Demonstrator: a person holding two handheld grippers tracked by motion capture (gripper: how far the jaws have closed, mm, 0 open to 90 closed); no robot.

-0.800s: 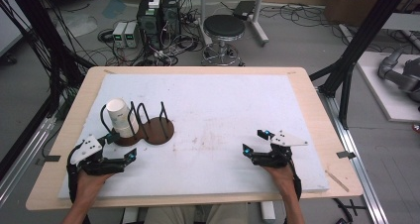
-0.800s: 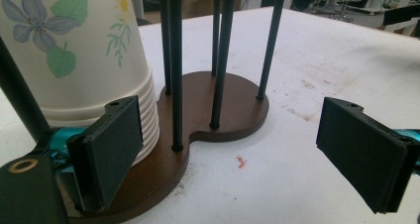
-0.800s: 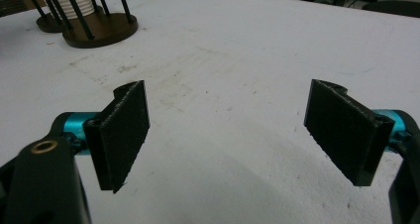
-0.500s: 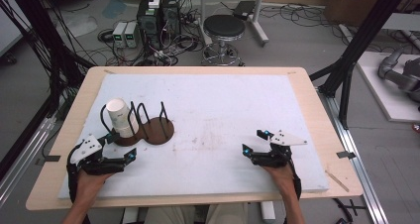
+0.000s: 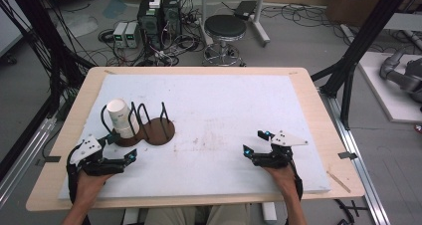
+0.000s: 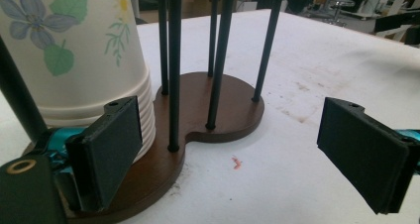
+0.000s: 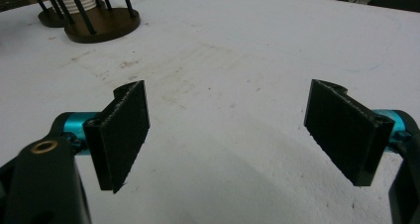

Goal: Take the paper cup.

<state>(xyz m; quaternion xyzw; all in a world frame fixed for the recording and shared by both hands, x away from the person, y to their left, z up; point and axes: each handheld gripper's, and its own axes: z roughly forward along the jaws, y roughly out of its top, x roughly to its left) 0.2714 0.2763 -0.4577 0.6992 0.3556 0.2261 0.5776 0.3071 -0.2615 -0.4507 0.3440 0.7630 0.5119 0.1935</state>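
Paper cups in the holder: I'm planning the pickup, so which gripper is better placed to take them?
Left. The left gripper sits open beside the paper cups; the right gripper is open, far across the table.

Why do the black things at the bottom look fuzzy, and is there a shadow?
In the left gripper view the near jaws look soft while the flowered cup stack is clearer; in the right gripper view a grey shadow lies on the white table cover between the jaws; the high view is evenly lit but grainy.
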